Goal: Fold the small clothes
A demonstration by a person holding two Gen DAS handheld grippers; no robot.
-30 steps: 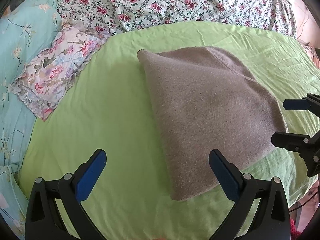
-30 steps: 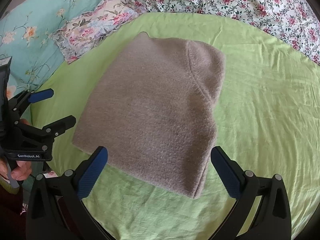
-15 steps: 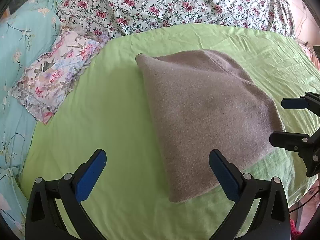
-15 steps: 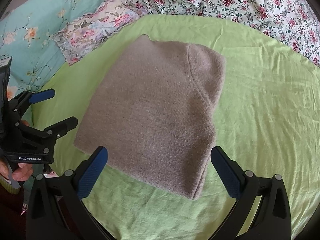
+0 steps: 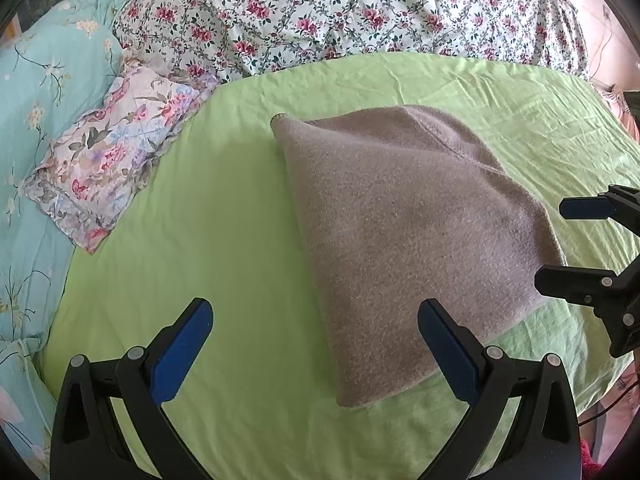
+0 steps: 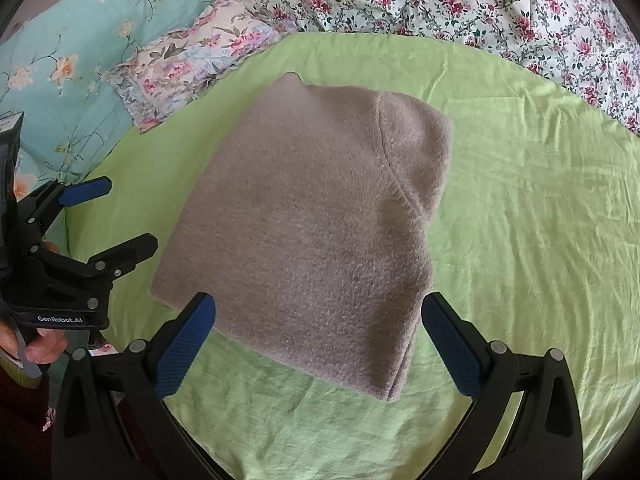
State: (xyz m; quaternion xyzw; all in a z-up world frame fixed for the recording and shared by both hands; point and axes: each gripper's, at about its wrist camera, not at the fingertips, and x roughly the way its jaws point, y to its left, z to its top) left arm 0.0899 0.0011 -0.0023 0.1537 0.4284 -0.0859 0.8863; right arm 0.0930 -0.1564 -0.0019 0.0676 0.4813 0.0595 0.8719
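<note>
Left gripper [image 5: 314,328] held low over green sheet [image 5: 224,216], jaws wide, empty. Folded grey knit garment [image 6: 312,224] lies flat mid-sheet, between both tools. Right gripper [image 6: 318,324] jaws wide, empty, above garment's near edge.

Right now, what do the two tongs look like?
Both match: the left tongs and the right tongs are black plastic frames with silver rivets and two fingers faced with textured blue pads. The left body carries white "GenRobot.AI" lettering. No cables visible.

light: bright, soft daylight | shadows: faint | focus: sharp; fisheye bends edges, dark vignette corners
</note>
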